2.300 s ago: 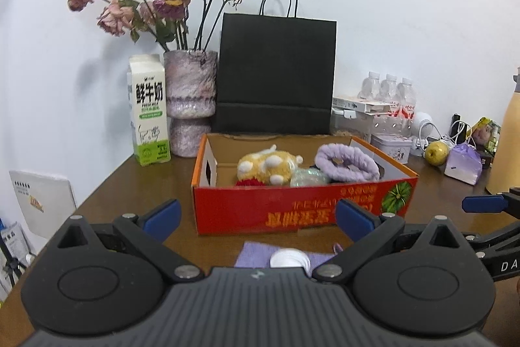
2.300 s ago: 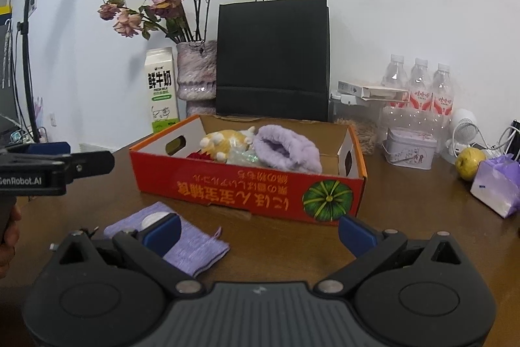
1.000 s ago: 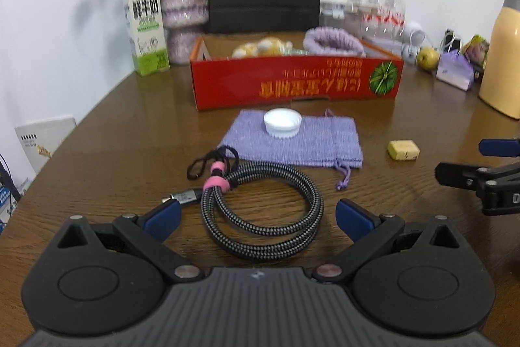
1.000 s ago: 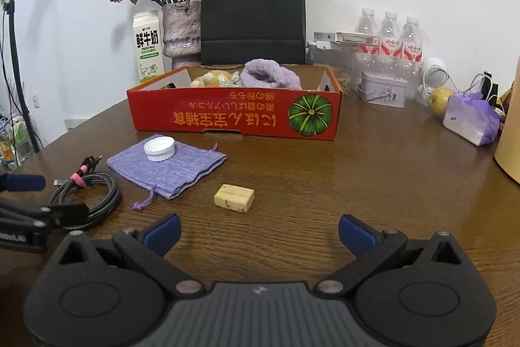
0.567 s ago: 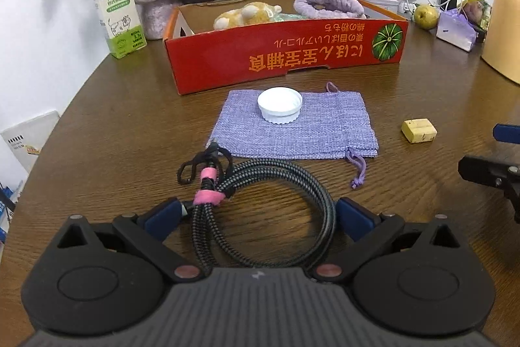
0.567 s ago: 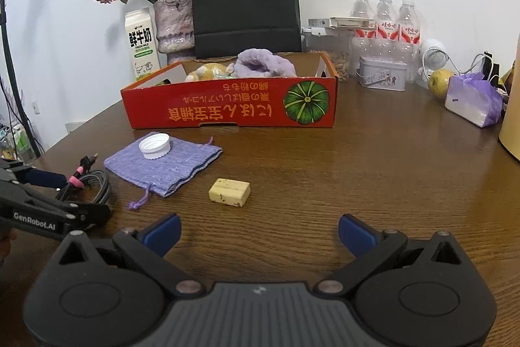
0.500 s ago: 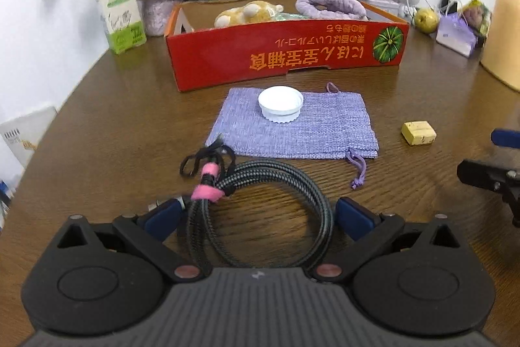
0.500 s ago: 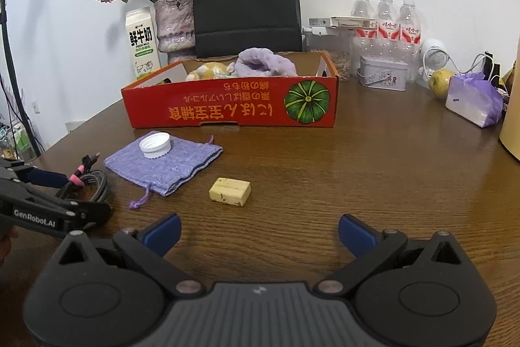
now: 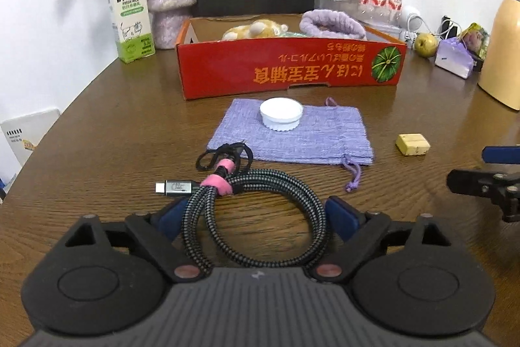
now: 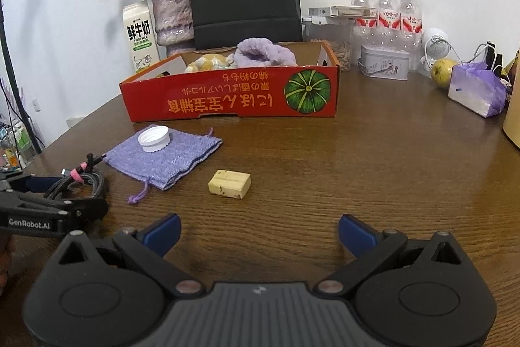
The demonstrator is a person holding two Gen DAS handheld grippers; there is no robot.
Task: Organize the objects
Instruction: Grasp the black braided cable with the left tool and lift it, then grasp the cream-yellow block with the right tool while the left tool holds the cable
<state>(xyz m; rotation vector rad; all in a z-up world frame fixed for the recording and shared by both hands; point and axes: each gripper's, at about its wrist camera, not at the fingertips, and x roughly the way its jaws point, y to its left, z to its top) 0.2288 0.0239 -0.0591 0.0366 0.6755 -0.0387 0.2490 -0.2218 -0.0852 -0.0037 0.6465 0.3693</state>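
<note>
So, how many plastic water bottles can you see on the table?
3, standing in a row at the back of the table, behind the grey tin: left, middle, right. More may be hidden behind them.

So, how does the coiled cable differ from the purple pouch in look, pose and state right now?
The coiled cable is a round, dark braided loop tied with a pink strap; the purple pouch is a flat woven rectangle. The cable lies between the closing jaws of the left gripper; the pouch lies free, farther from it. The pouch carries a white cap; nothing rests on the cable. Both lie on the table in front of the red box.
</note>
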